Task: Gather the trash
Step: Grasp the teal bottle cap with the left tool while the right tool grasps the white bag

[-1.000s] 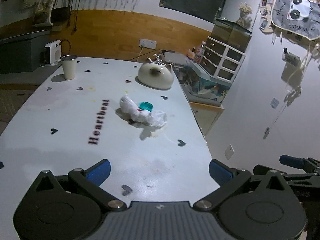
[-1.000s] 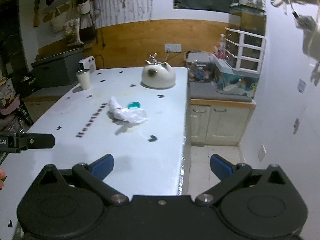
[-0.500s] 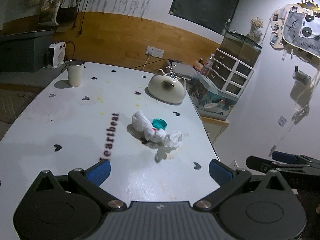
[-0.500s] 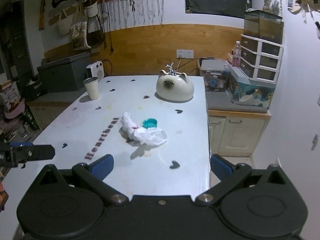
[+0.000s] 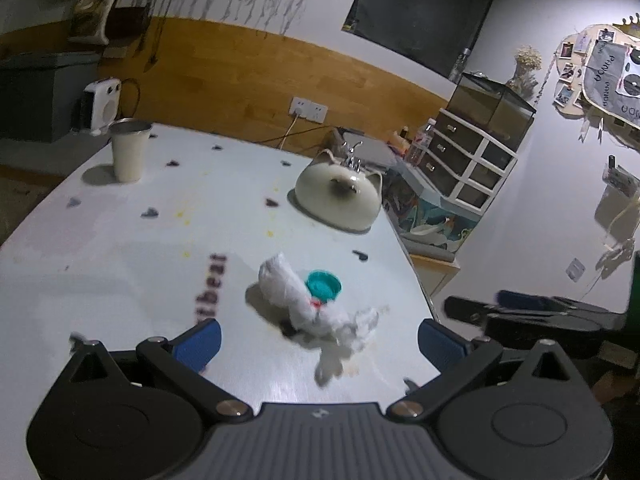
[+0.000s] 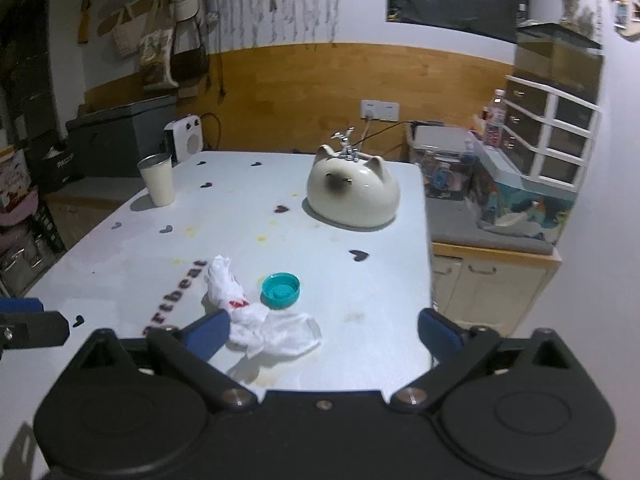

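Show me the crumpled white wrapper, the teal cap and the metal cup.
crumpled white wrapper (image 6: 256, 322), right wrist view, middle of the wad.
teal cap (image 6: 280, 290), right wrist view, inside hollow.
metal cup (image 6: 157, 181), right wrist view, side wall.

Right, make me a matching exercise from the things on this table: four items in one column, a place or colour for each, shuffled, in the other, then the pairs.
Items
1. bottle cap
2. crumpled tissue
3. metal cup
4. cat-shaped fountain

Descriptions
A. cream, chrome tap on top
B. far left part of the table
C. teal, open side up
D. white, nearest both grippers

Pairs: 1-C, 2-D, 3-B, 4-A
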### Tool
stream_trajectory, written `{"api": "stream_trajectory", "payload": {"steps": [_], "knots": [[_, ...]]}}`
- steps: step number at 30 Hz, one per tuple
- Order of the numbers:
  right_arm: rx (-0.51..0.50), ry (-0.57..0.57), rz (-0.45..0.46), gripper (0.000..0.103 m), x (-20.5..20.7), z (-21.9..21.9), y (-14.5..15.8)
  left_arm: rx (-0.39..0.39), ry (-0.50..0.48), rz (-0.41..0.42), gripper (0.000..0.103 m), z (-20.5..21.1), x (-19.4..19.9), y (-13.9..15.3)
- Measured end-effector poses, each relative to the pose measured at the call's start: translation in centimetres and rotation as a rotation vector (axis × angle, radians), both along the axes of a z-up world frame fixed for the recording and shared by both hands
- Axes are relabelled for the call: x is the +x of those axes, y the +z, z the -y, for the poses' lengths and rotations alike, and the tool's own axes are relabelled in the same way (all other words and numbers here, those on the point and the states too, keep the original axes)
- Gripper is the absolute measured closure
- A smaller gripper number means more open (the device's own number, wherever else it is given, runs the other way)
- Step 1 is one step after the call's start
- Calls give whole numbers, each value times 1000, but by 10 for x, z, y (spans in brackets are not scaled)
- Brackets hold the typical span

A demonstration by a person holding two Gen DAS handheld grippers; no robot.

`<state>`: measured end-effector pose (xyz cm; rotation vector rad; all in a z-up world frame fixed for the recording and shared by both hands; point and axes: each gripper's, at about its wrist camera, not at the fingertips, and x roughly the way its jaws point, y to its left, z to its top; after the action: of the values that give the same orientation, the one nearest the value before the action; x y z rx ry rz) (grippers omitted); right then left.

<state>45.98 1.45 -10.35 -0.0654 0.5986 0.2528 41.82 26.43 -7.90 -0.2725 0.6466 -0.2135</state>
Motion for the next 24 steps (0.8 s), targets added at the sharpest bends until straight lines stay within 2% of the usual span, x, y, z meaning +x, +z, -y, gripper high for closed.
{"api": "stream_trajectory", "payload": {"steps": [2, 5, 12, 18, 22, 24], "knots": [[14, 27, -6, 13, 17, -5, -6, -1, -23, 14, 1, -1, 15, 0], [27, 82, -15, 16, 38, -16, -18, -8, -69, 35, 7, -1, 37, 0], [-12, 213, -61, 21, 76, -47, -53, -49, -202, 45, 16, -1, 93, -6], [-59, 327, -105, 28, 97, -67, -77, -61, -203, 31, 18, -10, 134, -17], [-98, 362, -127, 37, 108, -77, -88, -47, -203, 19, 18, -14, 159, -28], [-93, 384, -149, 37, 112, -82, -94, -42, -213, 8, 18, -12, 169, -35]]}}
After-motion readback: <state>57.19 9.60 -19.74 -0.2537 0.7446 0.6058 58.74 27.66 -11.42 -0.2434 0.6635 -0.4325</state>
